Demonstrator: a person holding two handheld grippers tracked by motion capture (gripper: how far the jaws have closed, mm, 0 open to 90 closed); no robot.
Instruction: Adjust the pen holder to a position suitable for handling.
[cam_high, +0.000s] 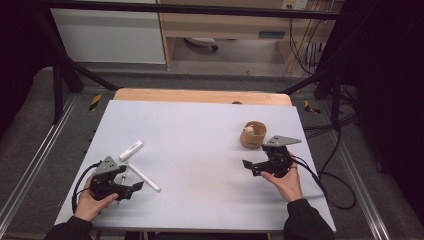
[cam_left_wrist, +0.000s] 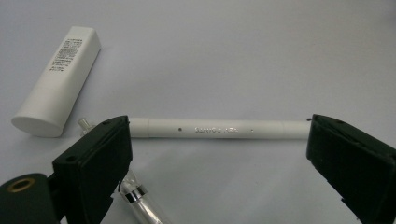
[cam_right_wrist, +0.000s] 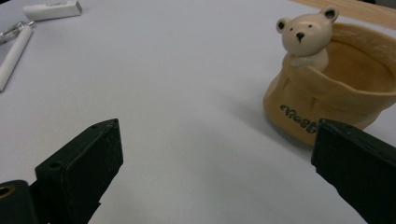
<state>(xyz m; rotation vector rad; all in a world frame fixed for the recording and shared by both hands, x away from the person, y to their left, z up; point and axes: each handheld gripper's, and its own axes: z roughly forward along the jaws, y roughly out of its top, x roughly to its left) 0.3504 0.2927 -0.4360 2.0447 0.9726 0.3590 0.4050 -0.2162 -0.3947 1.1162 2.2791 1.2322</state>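
Note:
A slim white pen (cam_left_wrist: 219, 129) lies crosswise on the grey mat just past the tips of my left gripper (cam_left_wrist: 217, 156), which is open with nothing between its jaws. A clear piece with a metal ring (cam_left_wrist: 135, 198) lies under the left jaw. From above, the left gripper (cam_high: 130, 178) sits at the pen (cam_high: 145, 177) near the front left. My right gripper (cam_right_wrist: 215, 158) is open and empty, pointing past a tan cup (cam_right_wrist: 327, 98) with a bear figure (cam_right_wrist: 306, 32) on its rim. In the high view the right gripper (cam_high: 251, 168) is just in front of the cup (cam_high: 254, 136).
A white oblong tube with a printed label (cam_left_wrist: 56, 88) lies left of the pen, also seen from above as the tube (cam_high: 131, 150). The mat (cam_high: 200, 145) covers a wooden table; its front edge is close to both hands. Cables trail off the right side.

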